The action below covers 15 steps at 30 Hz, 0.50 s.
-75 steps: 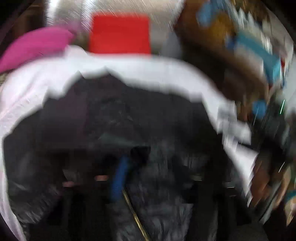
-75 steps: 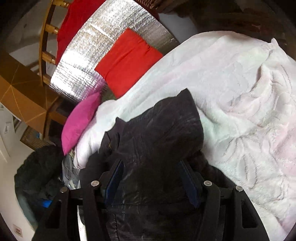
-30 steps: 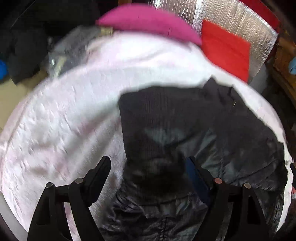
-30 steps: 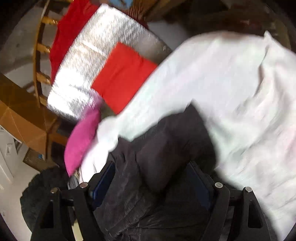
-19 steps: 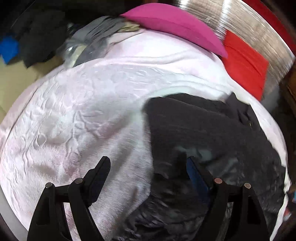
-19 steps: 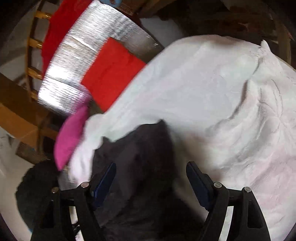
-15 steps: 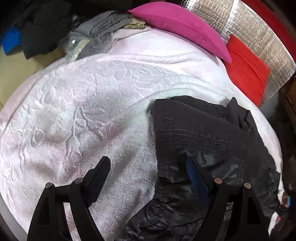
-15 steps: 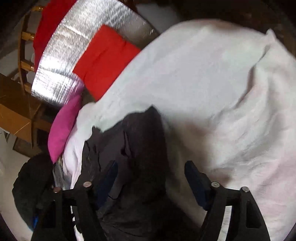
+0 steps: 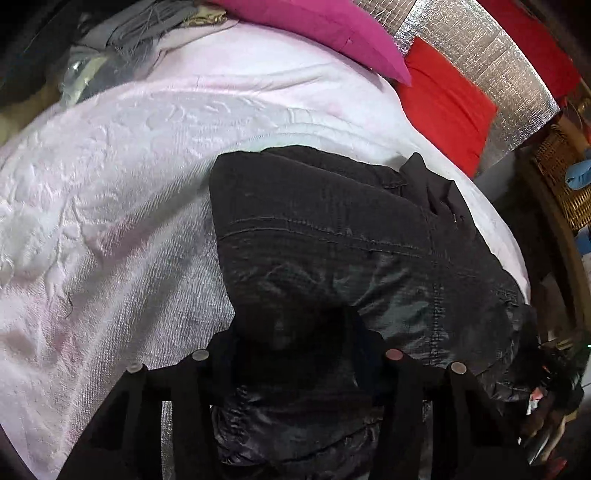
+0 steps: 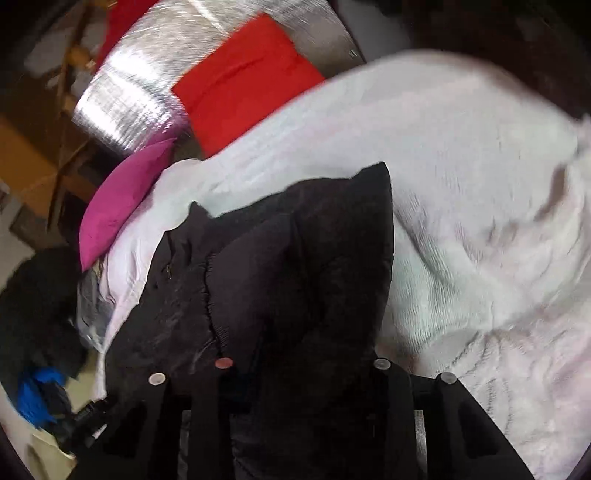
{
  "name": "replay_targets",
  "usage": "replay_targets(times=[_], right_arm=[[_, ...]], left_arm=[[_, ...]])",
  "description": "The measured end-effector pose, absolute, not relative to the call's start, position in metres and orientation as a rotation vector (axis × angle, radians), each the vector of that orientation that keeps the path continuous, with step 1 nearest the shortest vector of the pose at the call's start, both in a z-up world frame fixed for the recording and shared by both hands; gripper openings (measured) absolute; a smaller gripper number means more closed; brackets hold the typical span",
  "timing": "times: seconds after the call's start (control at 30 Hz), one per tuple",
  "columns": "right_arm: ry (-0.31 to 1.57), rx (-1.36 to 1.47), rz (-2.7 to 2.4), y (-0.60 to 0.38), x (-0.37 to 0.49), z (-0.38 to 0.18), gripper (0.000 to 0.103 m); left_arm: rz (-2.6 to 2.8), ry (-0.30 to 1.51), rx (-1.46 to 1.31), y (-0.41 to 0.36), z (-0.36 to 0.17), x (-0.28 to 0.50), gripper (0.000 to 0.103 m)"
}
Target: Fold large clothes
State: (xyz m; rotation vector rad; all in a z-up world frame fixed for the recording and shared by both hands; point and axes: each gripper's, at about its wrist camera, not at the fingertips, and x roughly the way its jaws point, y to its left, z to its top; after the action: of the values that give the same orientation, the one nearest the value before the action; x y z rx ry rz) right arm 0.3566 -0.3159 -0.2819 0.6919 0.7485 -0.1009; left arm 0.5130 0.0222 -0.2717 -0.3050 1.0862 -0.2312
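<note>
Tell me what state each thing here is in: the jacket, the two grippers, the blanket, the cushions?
Black jacket: bunched, partly folded on the blanket.
Left gripper: jaws just closed, jacket fabric between them.
Right gripper: same, pinching jacket fabric.
White blanket: spread, wrinkled.
Pink cushion: lying at blanket's edge.
Red cushion: leaning on silver panel.

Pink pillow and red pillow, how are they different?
The pink pillow is magenta; the red pillow is bright red. The pink one lies along the edge of the white blanket; the red one leans against the silver sheet behind. The pink one tapers to a point; the red one looks squarer. Both are plain.
</note>
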Motion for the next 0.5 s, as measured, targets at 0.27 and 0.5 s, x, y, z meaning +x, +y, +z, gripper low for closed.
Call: replay_targets(times=[0.27,0.5], right_arm=[[0.745,0.831,-0.033,-0.329,0.360,-0.297,0.069],[0.746,0.722,-0.096,-0.312,0.364,-0.295,0.036]], left_arm=[[-0.232,1.119,-0.392,0.025,-0.283,0.527,0.078],[-0.239,1.066,-0.367,0.015,-0.279,0.524,0.040]])
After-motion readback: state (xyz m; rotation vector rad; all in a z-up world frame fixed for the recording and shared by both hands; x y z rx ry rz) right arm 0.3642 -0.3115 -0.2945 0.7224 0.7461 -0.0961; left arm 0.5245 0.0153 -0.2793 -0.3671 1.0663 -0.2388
